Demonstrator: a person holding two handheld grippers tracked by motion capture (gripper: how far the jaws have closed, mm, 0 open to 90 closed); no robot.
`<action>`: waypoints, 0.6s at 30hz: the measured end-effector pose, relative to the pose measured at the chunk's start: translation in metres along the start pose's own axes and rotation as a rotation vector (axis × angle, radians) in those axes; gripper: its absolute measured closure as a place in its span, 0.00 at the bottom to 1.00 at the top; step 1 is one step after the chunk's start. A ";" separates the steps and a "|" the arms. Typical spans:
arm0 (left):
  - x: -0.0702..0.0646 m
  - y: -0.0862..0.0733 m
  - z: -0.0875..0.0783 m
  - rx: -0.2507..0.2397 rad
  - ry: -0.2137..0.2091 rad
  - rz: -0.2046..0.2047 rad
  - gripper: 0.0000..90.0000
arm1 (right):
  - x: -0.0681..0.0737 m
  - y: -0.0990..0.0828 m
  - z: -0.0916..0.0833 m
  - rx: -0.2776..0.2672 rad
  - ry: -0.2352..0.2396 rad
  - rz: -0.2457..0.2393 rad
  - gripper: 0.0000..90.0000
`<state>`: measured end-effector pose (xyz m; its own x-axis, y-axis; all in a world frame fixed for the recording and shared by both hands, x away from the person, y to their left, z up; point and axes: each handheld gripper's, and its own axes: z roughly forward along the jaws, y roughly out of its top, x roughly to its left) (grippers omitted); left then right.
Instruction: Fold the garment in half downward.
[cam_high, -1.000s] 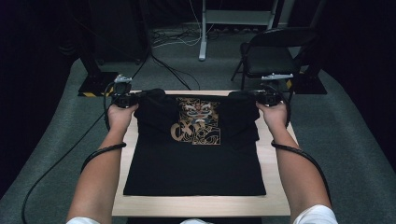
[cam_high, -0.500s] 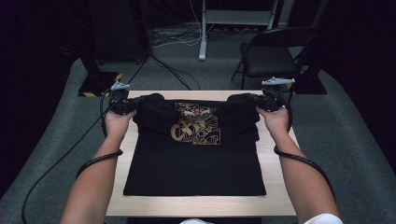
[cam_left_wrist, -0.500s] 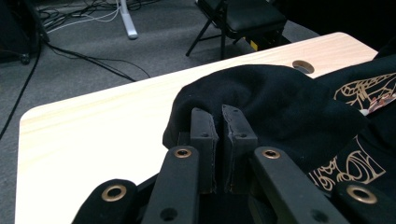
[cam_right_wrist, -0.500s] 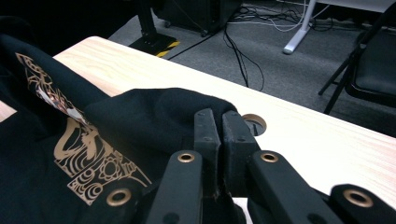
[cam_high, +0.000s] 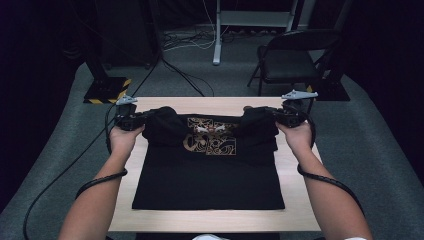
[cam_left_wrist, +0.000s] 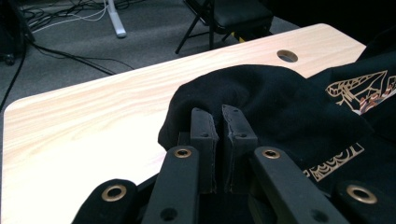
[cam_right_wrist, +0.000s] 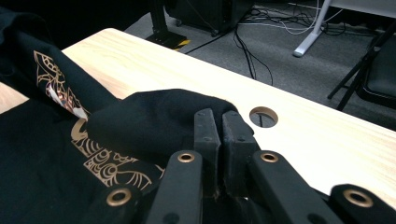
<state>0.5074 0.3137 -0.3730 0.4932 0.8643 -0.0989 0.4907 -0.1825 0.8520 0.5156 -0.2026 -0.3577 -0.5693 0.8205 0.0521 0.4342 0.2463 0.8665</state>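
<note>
— Two claws, two pinches: your left claw (cam_high: 142, 119) is clamped on a bunch of the black cotton T-shirt with the gold printed design (cam_high: 207, 170) at its far left corner, and your right claw (cam_high: 272, 116) is clamped on the matching bunch at the far right. In the left gripper view the pads (cam_left_wrist: 204, 135) stand together with dark cloth (cam_left_wrist: 261, 98) humped up just beyond them.

— And where does the shirt lie, as you see it?

— It lies spread on the pale wooden desk (cam_high: 300, 200), hem toward you, flat and square along the near edge. The far part, at the shoulders, is lifted and gathered in your claws, so the gold print (cam_high: 210, 140) sits partly under the raised cloth.

— So how far along would you judge me?

— I'd say you are early in a fold. You have the grip on both top corners, and the top edge is off the desk; that much looks done. What remains, to my eye, is to carry those corners toward you over the print, lay them down level, and let go. Any sideways folds are not yet made. In the right gripper view the round cable hole (cam_right_wrist: 263, 116) in the desk lies just beside your clamped pads (cam_right_wrist: 208, 133), so you are near the far edge.
</note>
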 end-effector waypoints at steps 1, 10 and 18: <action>-0.001 -0.001 -0.001 -0.001 -0.003 0.001 0.94 | 0.000 -0.002 -0.001 -0.003 0.002 0.000 0.95; -0.006 -0.015 -0.008 -0.003 -0.038 0.003 0.94 | 0.004 -0.017 -0.009 0.000 0.019 0.000 0.95; -0.009 -0.030 -0.013 0.005 -0.053 0.009 0.94 | 0.007 -0.031 -0.015 0.011 0.034 0.003 0.95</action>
<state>0.4788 0.3174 -0.3905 0.5353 0.8364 -0.1183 0.4895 -0.1931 0.8503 0.4879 -0.2124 -0.3773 -0.5911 0.8034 0.0716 0.4434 0.2495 0.8609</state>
